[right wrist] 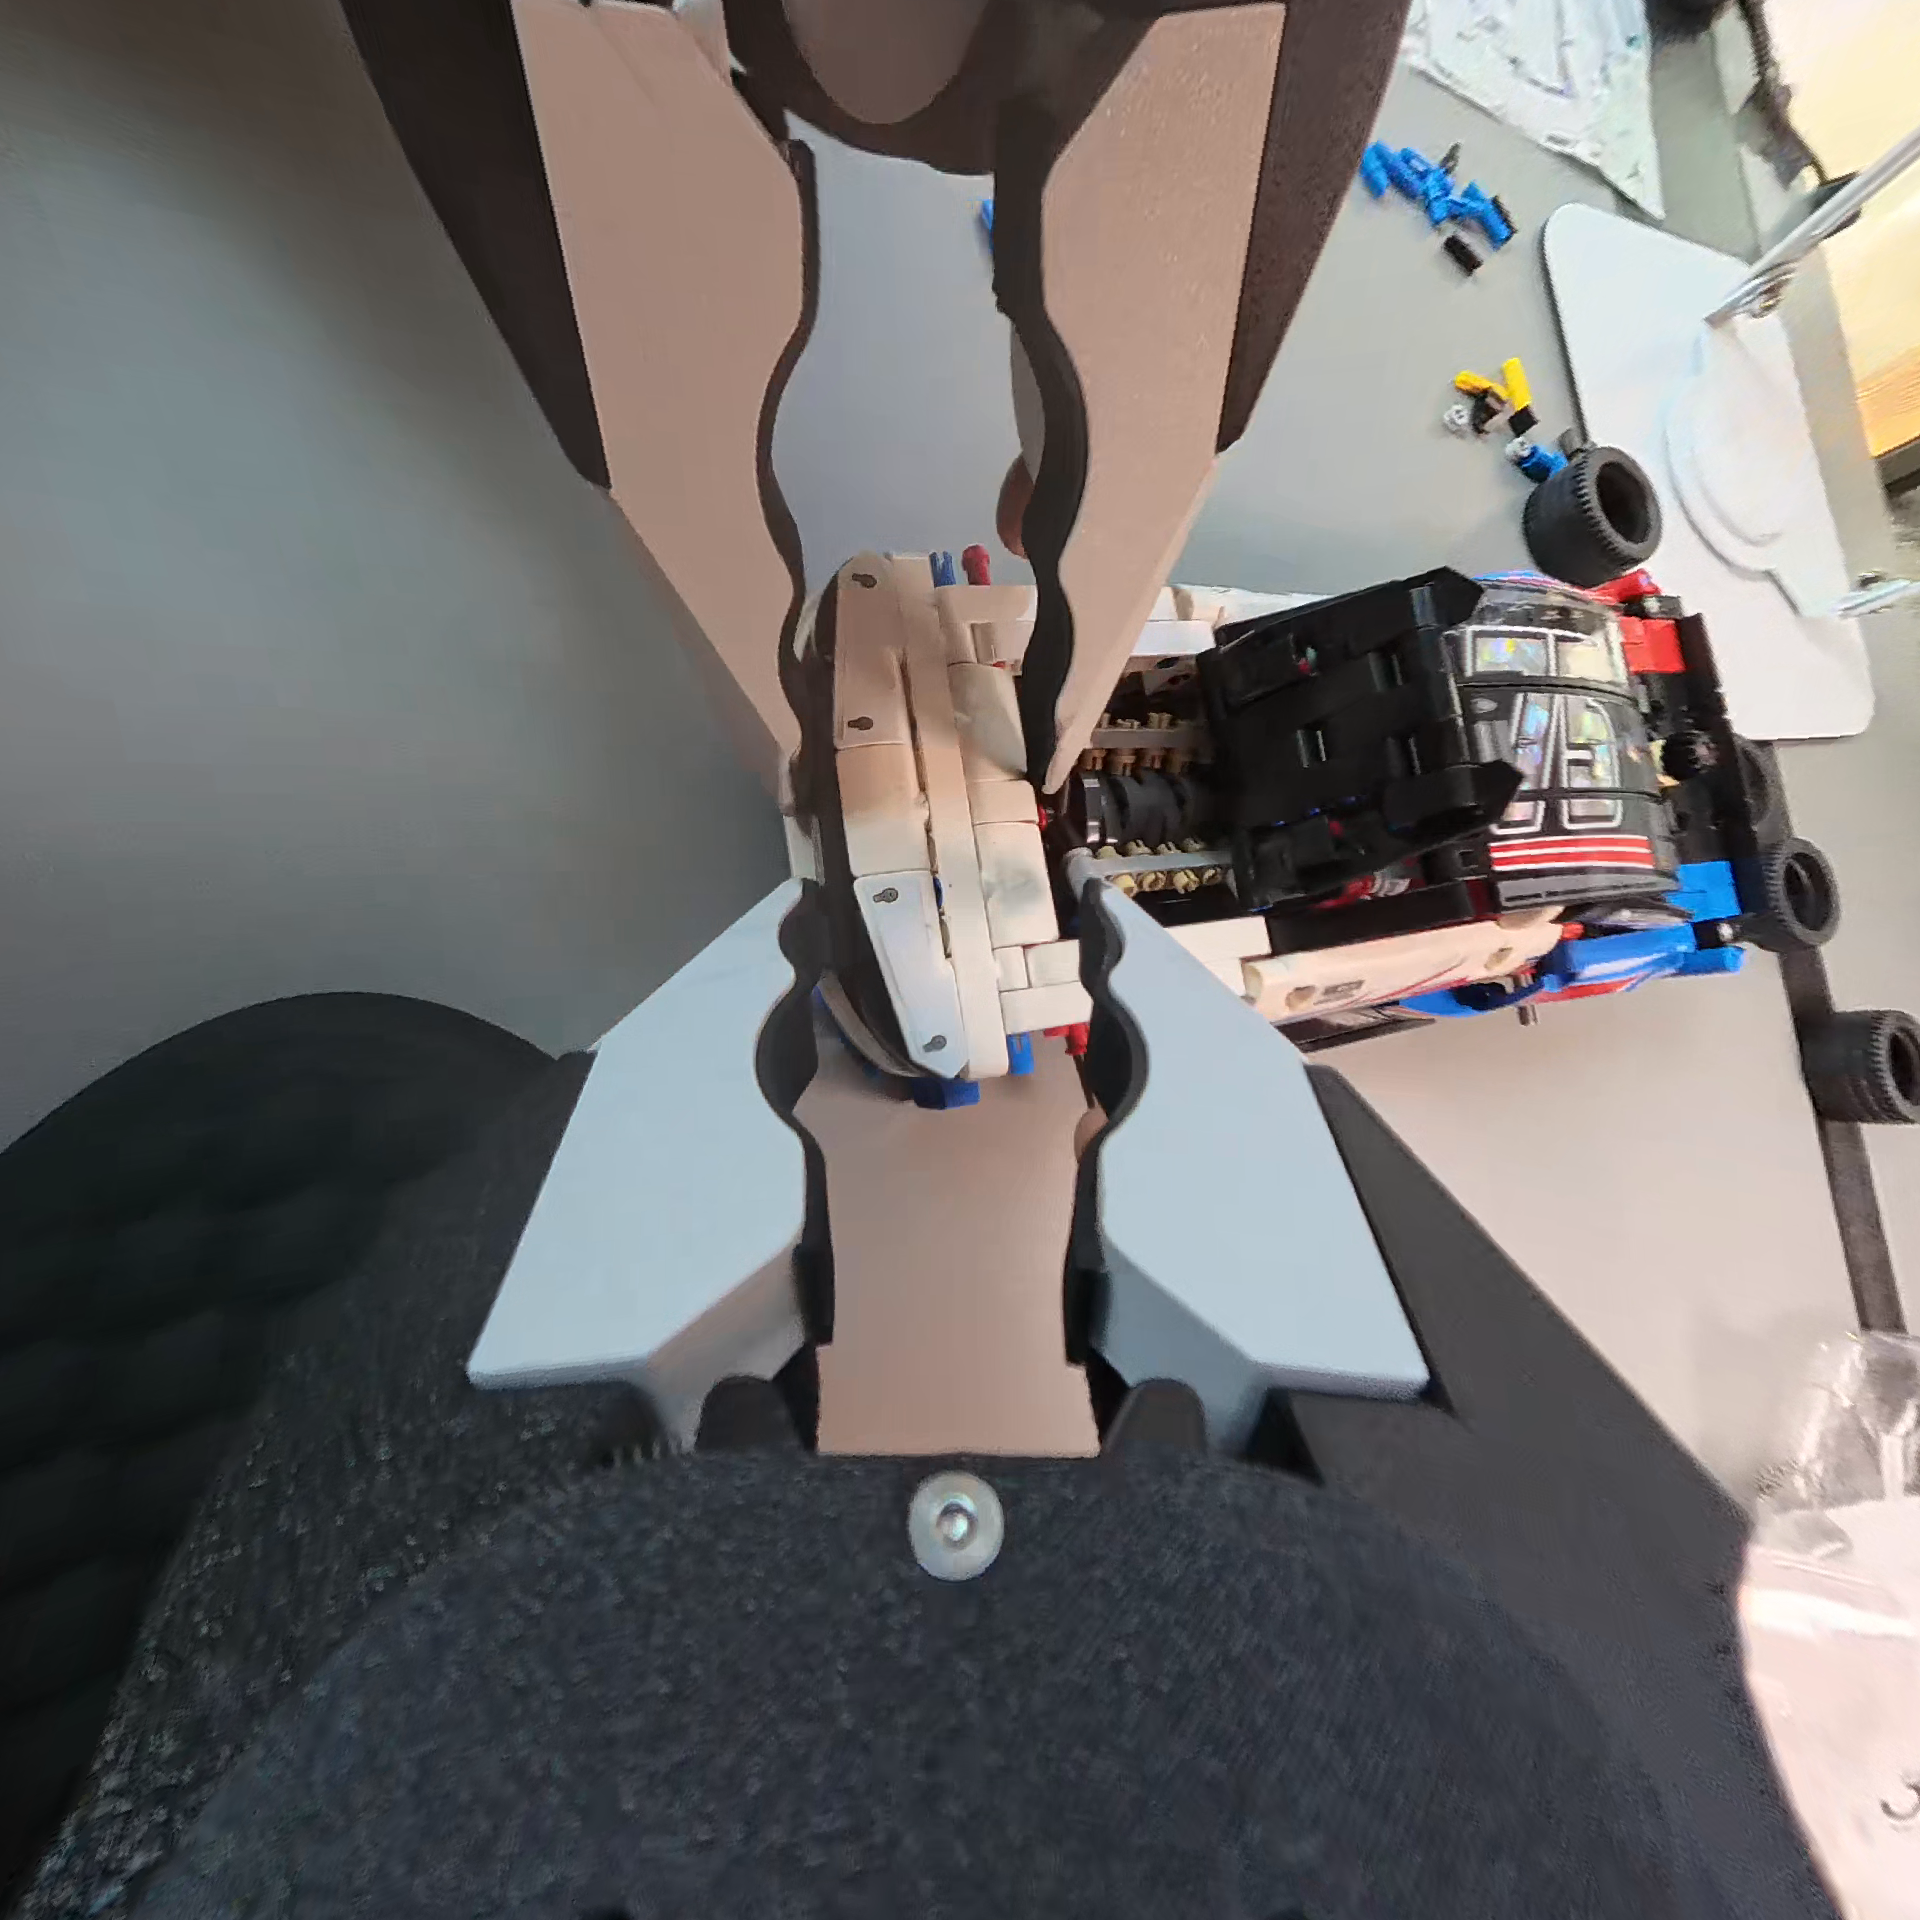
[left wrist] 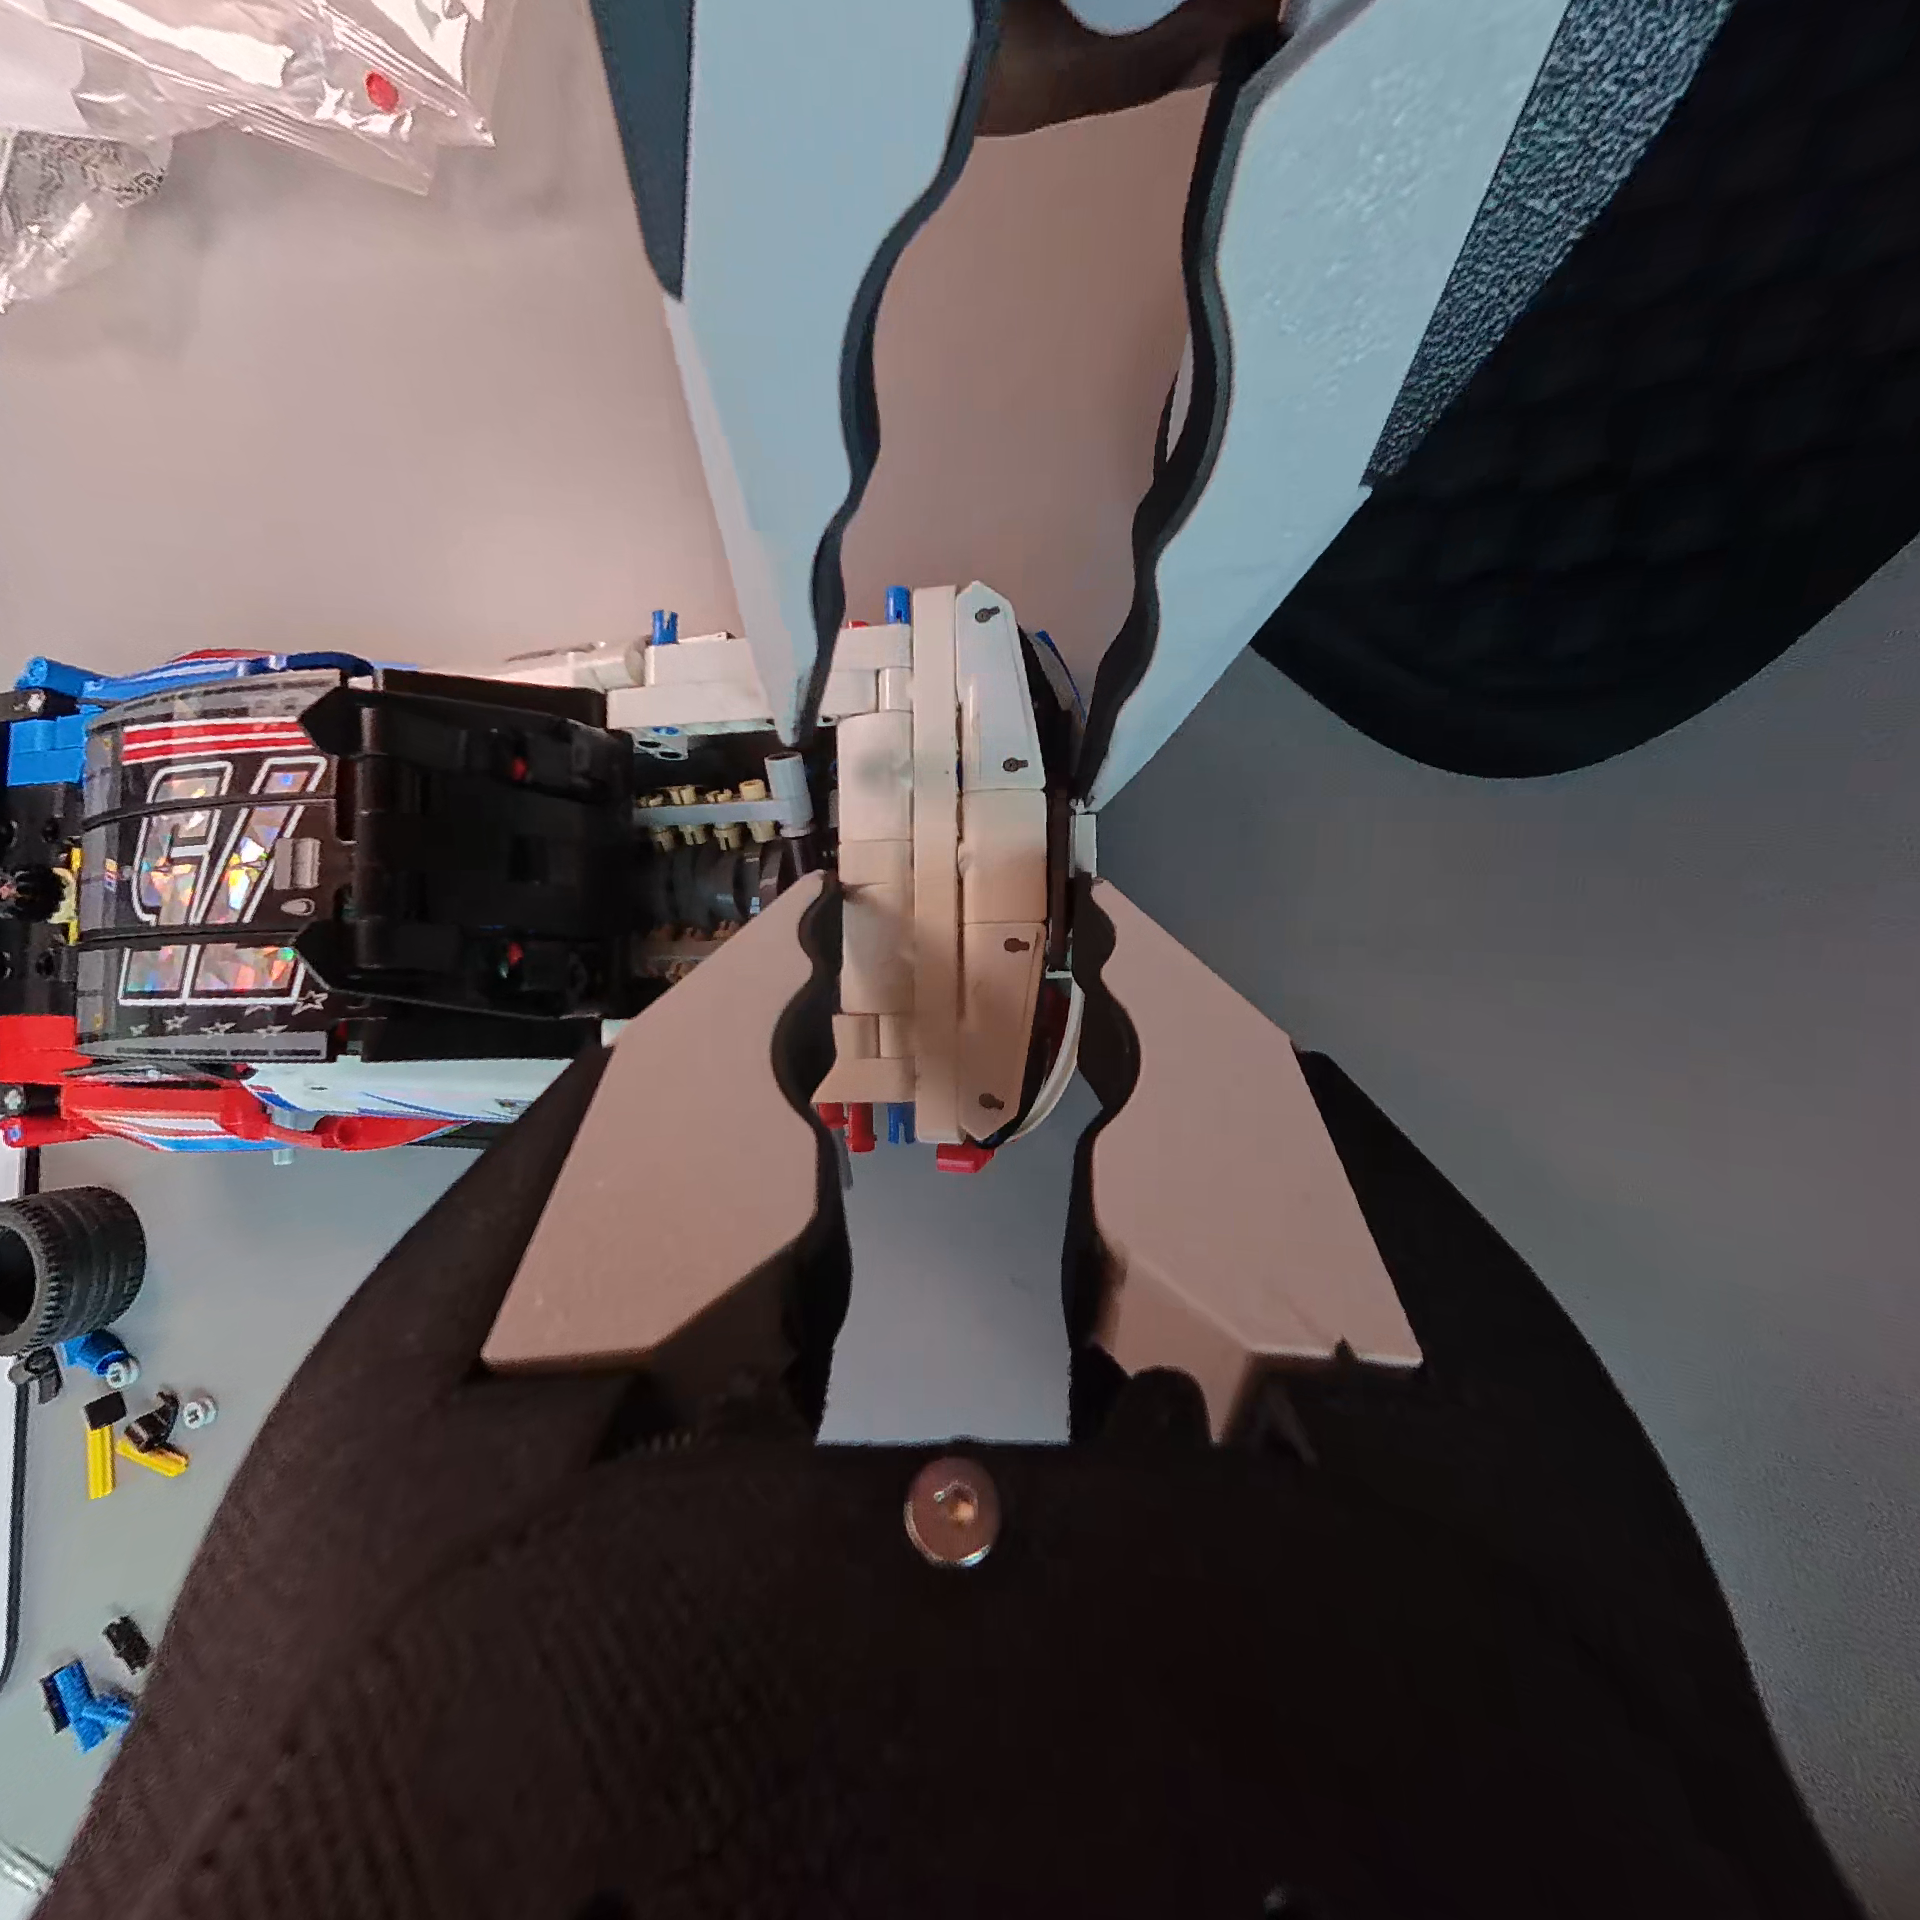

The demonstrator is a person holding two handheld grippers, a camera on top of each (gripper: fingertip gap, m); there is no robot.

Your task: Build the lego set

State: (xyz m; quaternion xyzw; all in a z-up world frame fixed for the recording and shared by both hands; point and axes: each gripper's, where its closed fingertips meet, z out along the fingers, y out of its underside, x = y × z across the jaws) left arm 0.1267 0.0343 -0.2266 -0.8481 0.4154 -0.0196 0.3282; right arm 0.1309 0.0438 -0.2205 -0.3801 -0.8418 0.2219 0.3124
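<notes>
A lego race car (left wrist: 312,852) with a black roof, a shiny number sticker and red and blue sides lies on the grey table (left wrist: 1558,1039). Its white end section (left wrist: 966,883) points toward both grippers. My left gripper (left wrist: 956,904), with tan fingers, is shut on that white section from one side. My right gripper (left wrist: 945,764), with pale grey fingers, clamps the same section from the opposite side. In the right wrist view the car (right wrist: 1455,769) stretches away to the right, and the right gripper (right wrist: 940,904) and left gripper (right wrist: 925,774) meet on the white section (right wrist: 914,790).
A loose black tyre (left wrist: 68,1268) and small yellow, blue and black pieces (left wrist: 135,1439) lie beside the car. Clear plastic bags (left wrist: 260,94) lie farther off. The right wrist view shows a tyre (right wrist: 1595,514), blue pieces (right wrist: 1439,192), a white stand base (right wrist: 1714,468) and more tyres (right wrist: 1881,1065). Only a small space, under 4 cm, lies between the two pairs of fingers.
</notes>
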